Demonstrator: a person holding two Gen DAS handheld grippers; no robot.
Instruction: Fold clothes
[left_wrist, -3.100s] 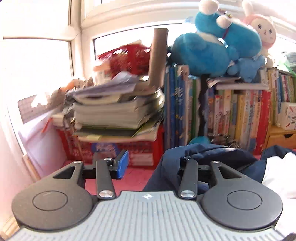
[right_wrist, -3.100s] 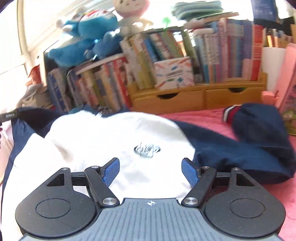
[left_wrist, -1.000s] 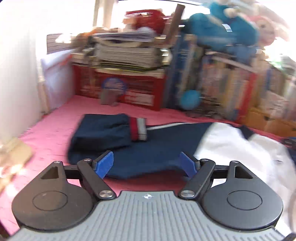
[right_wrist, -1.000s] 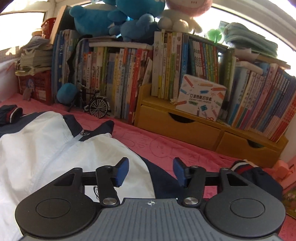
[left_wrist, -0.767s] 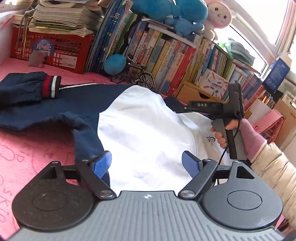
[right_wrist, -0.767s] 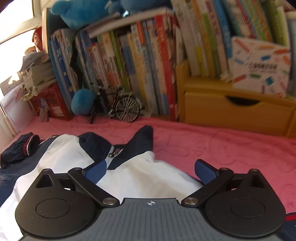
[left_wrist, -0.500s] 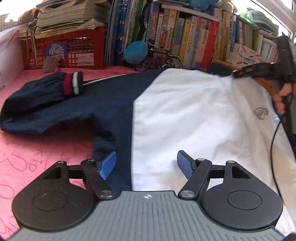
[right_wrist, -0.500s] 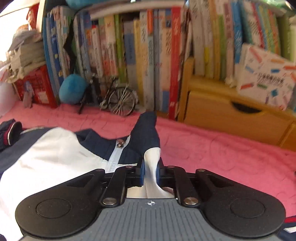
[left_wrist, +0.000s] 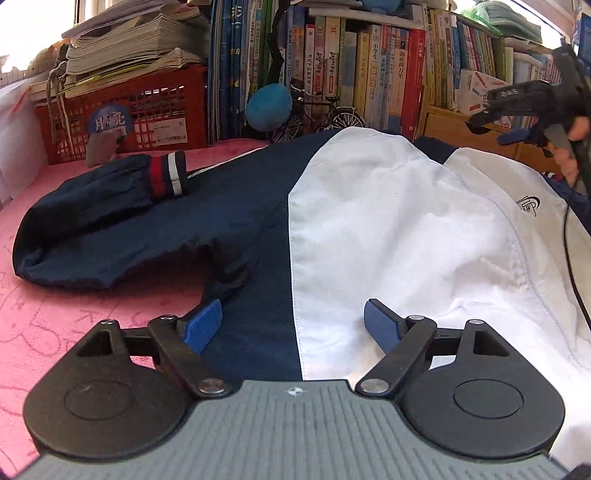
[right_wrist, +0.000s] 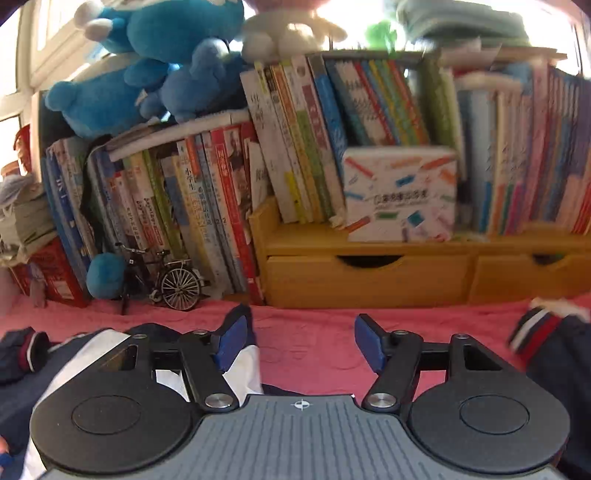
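1. Our left gripper (left_wrist: 293, 326) hangs low over the near hem of the jacket (left_wrist: 369, 221), its blue pads spread wide on either side of the seam where navy meets white, holding nothing.
2. Our right gripper (right_wrist: 300, 341) is spread apart too and empty; its left pad sits just beside the jacket's navy collar tip (right_wrist: 240, 317), while the other pad is over bare pink cloth (right_wrist: 314, 321).
3. We see the jacket lying front-up and spread across the pink cloth, one sleeve (left_wrist: 103, 206) bent out to the left with its striped cuff (left_wrist: 168, 173) on top, and a second striped cuff (right_wrist: 535, 332) off to the right.
4. We judge the folding barely begun: the garment is laid out and roughly flat, but no sleeve is brought across the body and no fold is made. Both sleeves and the body still wait.
5. We cannot see the near hem, which the left tool's body covers, and most of the right sleeve is cut off at the frame edge. The right-hand view is blurred along its far shelf (right_wrist: 369, 273), so details there are hard to read.
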